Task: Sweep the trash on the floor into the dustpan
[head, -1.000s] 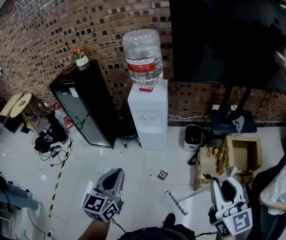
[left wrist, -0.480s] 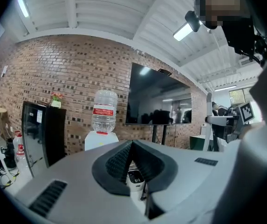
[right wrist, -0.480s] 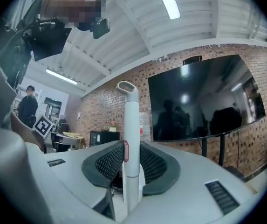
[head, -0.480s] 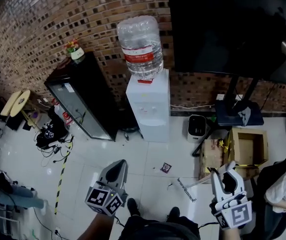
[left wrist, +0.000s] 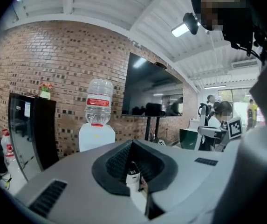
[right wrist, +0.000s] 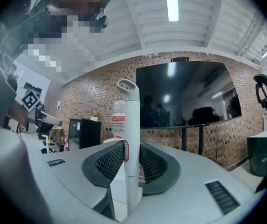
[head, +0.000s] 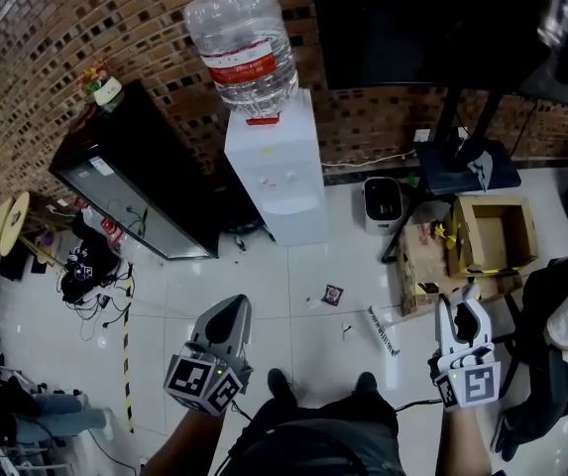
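A white-handled broom [right wrist: 132, 125] is clamped between the jaws of the right gripper [head: 461, 307], its bristled head [head: 384, 331] resting on the pale tiled floor [head: 214, 286]. A small dark square scrap of trash [head: 332, 295] lies near the head, in front of the white water dispenser [head: 269, 172]. The left gripper [head: 234, 311] is held with jaws drawn together.

Brick wall [head: 65, 28] up ahead, glossy white tile floor [head: 194, 286] below, water dispenser [head: 269, 177] between a black cabinet [head: 130, 181] and a big dark screen [head: 412, 18], cardboard box [head: 497, 234] beside, strip light [right wrist: 171, 1] overhead.
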The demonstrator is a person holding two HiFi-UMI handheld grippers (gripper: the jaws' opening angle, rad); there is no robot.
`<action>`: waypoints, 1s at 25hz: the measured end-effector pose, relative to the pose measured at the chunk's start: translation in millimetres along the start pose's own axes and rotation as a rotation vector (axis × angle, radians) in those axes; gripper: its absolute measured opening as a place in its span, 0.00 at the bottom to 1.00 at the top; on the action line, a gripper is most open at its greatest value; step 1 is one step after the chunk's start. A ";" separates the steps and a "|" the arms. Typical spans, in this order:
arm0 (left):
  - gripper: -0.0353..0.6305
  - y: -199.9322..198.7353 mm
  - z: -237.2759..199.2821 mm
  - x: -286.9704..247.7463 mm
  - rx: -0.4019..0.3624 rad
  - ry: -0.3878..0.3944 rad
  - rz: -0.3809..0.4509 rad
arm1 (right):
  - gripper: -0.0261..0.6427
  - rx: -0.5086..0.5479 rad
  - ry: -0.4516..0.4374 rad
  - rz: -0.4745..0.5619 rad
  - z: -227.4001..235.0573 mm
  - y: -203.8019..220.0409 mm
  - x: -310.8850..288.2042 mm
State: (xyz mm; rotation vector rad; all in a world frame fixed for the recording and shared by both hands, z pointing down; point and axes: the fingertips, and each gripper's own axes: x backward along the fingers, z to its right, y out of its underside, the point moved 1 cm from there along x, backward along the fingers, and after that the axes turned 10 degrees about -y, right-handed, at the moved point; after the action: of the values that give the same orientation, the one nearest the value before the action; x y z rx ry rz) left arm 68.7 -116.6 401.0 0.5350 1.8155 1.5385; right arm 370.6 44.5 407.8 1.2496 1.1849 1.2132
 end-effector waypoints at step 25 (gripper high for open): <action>0.06 170.8 -92.7 -45.8 0.040 -0.058 -0.153 | 0.23 -0.040 0.262 -0.253 -9.4 187.5 -16.1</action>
State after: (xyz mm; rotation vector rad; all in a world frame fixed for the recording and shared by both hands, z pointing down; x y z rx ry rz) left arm 12.1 -175.5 583.1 0.4439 1.8024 1.3728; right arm 362.5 22.5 594.8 0.8974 1.4541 1.2276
